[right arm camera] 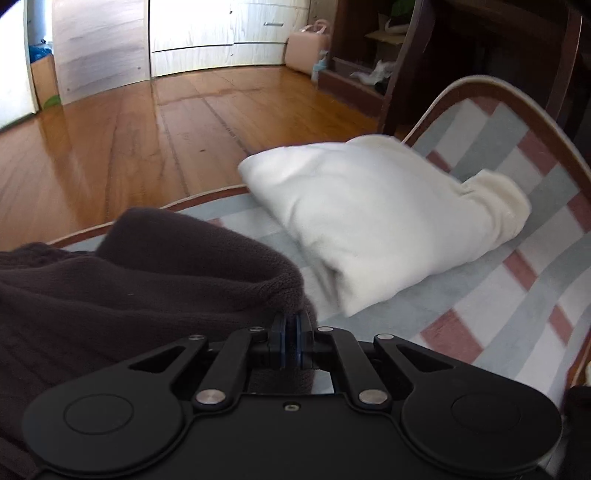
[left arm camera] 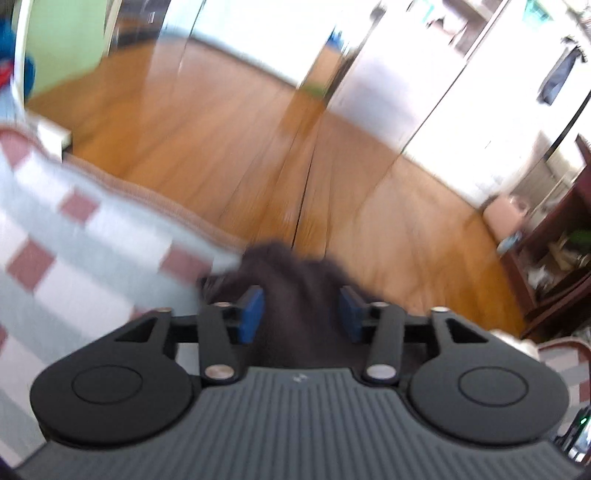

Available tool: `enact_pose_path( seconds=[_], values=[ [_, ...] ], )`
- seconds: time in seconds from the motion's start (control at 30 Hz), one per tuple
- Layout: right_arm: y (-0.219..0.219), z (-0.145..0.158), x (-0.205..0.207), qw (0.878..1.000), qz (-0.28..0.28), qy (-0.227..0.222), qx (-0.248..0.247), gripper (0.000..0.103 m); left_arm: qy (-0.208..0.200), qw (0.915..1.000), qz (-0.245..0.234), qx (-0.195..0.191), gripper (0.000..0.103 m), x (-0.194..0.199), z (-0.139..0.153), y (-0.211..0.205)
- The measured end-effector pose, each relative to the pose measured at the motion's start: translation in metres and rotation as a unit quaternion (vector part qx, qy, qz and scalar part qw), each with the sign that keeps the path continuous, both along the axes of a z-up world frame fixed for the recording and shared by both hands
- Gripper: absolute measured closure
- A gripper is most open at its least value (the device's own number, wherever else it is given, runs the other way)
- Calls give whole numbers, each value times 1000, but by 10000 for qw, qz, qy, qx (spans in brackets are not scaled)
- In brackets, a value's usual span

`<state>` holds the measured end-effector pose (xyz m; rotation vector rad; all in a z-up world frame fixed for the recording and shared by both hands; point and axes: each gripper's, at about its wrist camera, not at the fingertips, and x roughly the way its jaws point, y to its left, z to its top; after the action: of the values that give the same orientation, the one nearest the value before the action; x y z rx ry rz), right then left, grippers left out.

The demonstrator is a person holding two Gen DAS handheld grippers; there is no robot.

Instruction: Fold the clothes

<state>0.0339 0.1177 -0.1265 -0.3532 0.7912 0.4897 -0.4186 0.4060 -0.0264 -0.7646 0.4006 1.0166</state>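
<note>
Right now the right gripper [right arm camera: 291, 341] pinches the dark knit sweater's [right arm camera: 155, 280] edge between its closed jaws. Dark fabric lies between the left gripper's [left arm camera: 301, 314] wide-open jaws. A folded white garment [right arm camera: 376, 210] lies ahead of the right jaws.

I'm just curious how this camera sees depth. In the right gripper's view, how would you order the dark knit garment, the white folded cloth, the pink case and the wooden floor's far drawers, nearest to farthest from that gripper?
1. Dark knit garment, pinched in the right gripper, at left.
2. White folded cloth, ahead on the checked cover, right of centre.
3. Pink case, across the floor.
4. Drawers, at the back wall, roughly level with the case; too close to call.

Left gripper [left arm camera: 301, 310] jaws spread apart, right gripper [right arm camera: 291, 341] jaws pressed together, both pointing forward
</note>
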Motion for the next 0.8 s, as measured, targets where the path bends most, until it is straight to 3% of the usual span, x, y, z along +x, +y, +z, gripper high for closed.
enact_pose_path(
  seconds=[0.07,0.13,0.2,0.23,0.3,0.37,0.47,0.57,0.67,0.73,0.8],
  values=[
    [4,0,1,10000,29,13,-13,96,24,9999,-10,101,45,7,12,7],
    [8,4,5,9995,142,212,193,88,79,9981,-377,-480,45,32,2,34],
    [12,10,0,9962,394,479,607,87,-144,9945,-652,-806,45,60,-13,55],
    [13,14,-1,9925,551,670,862,83,-238,9924,-809,-901,43,77,-23,64],
    [12,25,0,9791,857,1149,1444,63,-153,9870,-1029,-1221,41,114,-51,81],
    [11,32,-1,9672,1014,1394,1865,59,173,9827,-1134,-1457,41,153,-84,98],
    [31,40,-12,9667,1379,1256,1749,55,707,9786,-1118,-1577,41,197,-128,111],
    [88,40,-31,9615,2233,1035,1223,40,557,9731,-1363,-1770,41,210,-152,108],
    [153,27,-43,9530,2712,918,990,36,271,9712,-1362,-1934,41,207,-171,112],
    [197,12,-42,9522,2696,1095,926,35,220,9713,-1377,-1925,41,198,-176,113],
    [235,-5,-29,9512,2343,1750,989,35,358,9708,-1386,-1924,41,187,-180,114]
  ],
)
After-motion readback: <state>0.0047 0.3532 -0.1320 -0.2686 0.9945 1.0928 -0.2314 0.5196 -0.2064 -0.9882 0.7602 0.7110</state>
